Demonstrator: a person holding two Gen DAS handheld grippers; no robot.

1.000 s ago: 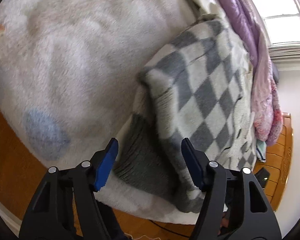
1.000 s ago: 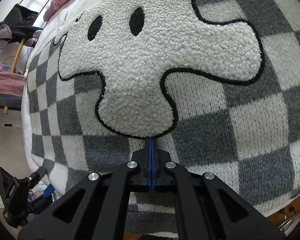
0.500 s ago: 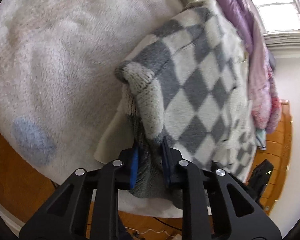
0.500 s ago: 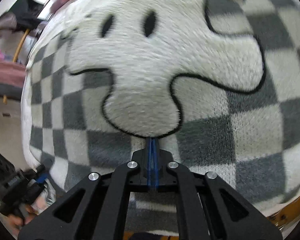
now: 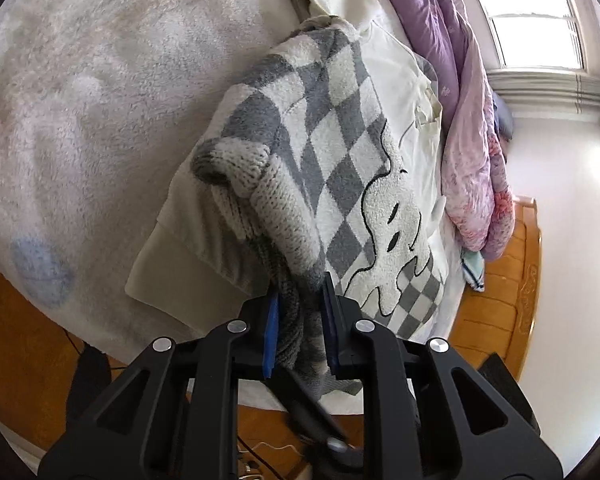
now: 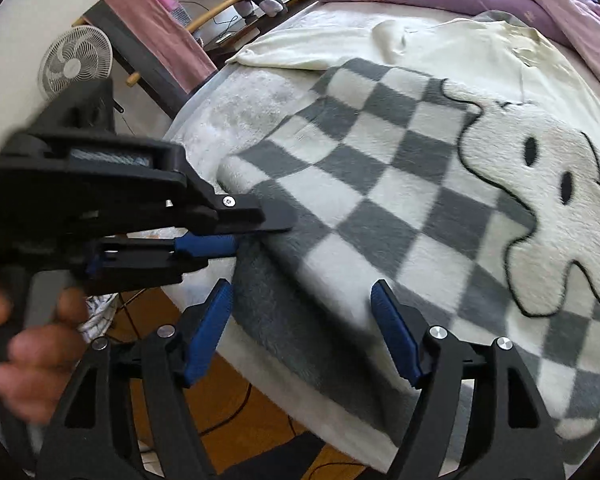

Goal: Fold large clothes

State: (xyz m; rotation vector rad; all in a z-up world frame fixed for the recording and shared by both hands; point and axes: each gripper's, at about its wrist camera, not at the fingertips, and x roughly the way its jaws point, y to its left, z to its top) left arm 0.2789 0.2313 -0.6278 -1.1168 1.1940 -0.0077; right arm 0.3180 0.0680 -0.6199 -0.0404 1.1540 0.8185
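Sunlit bedroom, a window (image 5: 536, 16) at the far wall and a fleece-covered bed (image 5: 80, 92) filling most of both views. We see a grey-and-white checked knit sweater (image 5: 340, 168) with a fuzzy ghost motif (image 6: 540, 216) lying across the near edge of the bed, on top of a cream garment (image 6: 440, 52) that spreads out beneath it toward a heaped purple quilt (image 5: 440, 32) along the far side.

Our left gripper (image 5: 300, 320) has its blue fingers (image 5: 271, 332) nearly together, pinching a bunched fold of the sweater's ribbed hem or cuff at the bed's near edge; the knit rises from the pinch in a rolled hump. We cannot tell which part of the sweater that bunch is. Our right gripper (image 6: 300, 332) is opening, its fingers (image 6: 396, 332) spread wide above the sweater's lower grey border with cloth below them but nothing clamped. In the right wrist view the left gripper and the hand (image 6: 28, 336) holding it show at the left, beside the bed's corner, with a fan (image 6: 76, 60) and a wooden chair rack behind.

We judge the fold as barely begun: one edge is gathered and lifted, the body of the sweater is mostly flat, face up, and no finished crease shows. Left to do, in our reading, is a second hold for the right gripper, then carrying the edge over and squaring the stack.
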